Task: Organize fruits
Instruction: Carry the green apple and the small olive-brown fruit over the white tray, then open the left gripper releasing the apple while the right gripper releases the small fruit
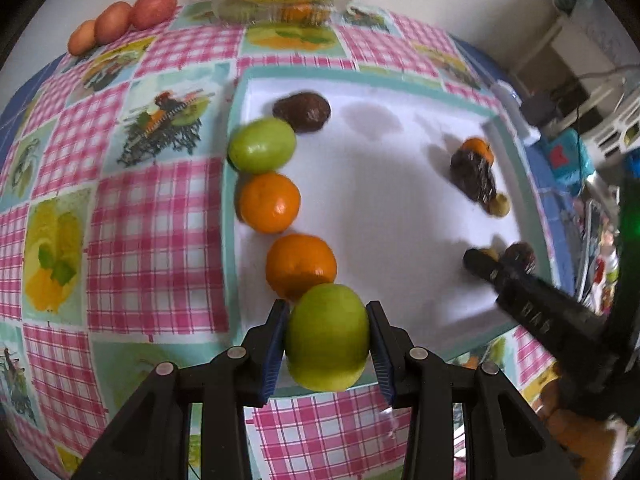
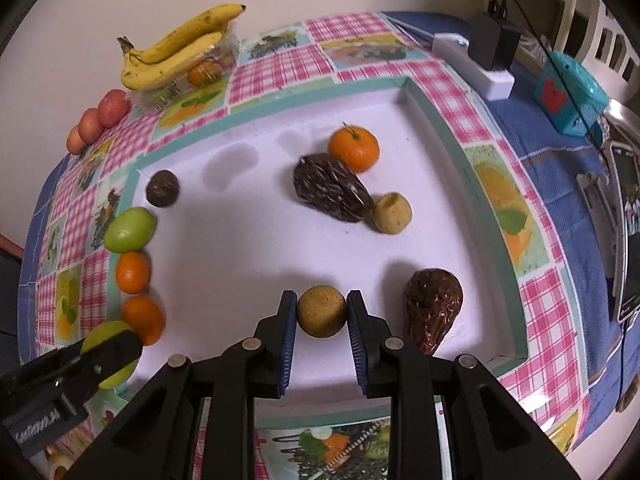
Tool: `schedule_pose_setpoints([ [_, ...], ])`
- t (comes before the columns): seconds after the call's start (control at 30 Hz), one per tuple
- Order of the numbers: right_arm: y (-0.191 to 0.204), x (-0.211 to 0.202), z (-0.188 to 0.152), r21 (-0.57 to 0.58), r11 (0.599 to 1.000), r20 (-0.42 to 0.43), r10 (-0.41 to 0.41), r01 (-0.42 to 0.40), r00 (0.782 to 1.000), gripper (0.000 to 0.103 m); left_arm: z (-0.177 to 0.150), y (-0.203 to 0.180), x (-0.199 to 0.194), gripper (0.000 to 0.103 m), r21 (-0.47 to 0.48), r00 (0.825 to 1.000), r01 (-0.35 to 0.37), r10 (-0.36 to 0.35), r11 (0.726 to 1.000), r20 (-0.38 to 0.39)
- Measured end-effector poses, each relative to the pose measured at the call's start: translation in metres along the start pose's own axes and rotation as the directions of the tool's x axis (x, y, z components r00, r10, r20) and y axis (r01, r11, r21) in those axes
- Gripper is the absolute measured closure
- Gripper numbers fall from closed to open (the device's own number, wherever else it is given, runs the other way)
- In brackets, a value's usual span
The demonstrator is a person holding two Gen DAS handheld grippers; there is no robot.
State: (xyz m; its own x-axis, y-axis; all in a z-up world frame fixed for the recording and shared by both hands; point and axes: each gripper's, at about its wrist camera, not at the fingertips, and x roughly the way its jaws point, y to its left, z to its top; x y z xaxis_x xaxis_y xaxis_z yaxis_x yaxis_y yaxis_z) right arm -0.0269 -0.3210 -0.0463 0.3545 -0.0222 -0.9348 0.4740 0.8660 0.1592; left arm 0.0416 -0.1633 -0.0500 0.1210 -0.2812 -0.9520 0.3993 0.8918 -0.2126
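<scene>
Green apple [image 1: 327, 336] sits clamped in my left claw [image 1: 328, 340] at the tray's [image 1: 240, 92] near left corner, touching an orange [image 1: 301, 266] in the row along its left edge. My right claw [image 2: 321, 318] is clamped on a yellow-brown round fruit [image 2: 321, 311] near the tray's front edge, beside a brown pear-shaped fruit [image 2: 431, 308].

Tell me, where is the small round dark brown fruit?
In the right wrist view the small dark brown fruit sits in the far left corner of the white tray, heading the row along the left edge, just beyond a green fruit.
</scene>
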Motion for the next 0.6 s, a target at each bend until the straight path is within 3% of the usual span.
schedule_pose_setpoints([
  [0.2, -0.006, 0.008, 0.001, 0.022, 1.0, -0.019, 0.007, -0.006, 1.0, 0.077, -0.002, -0.004, 0.018, 0.062, 0.012, 0.999, -0.039, 0.039, 0.999, -0.024],
  [0.43, -0.007, 0.007, 0.0, 0.017, 1.0, -0.016, 0.002, -0.002, 1.0, 0.076, -0.006, -0.002, 0.016, 0.059, 0.017, 1.0, -0.015, 0.016, 1.0, -0.024],
  [0.5, -0.005, 0.006, 0.0, 0.002, 1.0, -0.015, -0.008, 0.008, 1.0, 0.076, -0.011, 0.001, 0.012, 0.047, 0.017, 1.0, -0.002, 0.003, 1.0, -0.022],
  [0.6, 0.0, 0.006, -0.001, -0.025, 0.999, -0.009, -0.026, 0.026, 1.0, 0.075, -0.017, 0.001, 0.001, 0.04, 0.024, 1.0, 0.021, -0.021, 0.999, -0.006],
])
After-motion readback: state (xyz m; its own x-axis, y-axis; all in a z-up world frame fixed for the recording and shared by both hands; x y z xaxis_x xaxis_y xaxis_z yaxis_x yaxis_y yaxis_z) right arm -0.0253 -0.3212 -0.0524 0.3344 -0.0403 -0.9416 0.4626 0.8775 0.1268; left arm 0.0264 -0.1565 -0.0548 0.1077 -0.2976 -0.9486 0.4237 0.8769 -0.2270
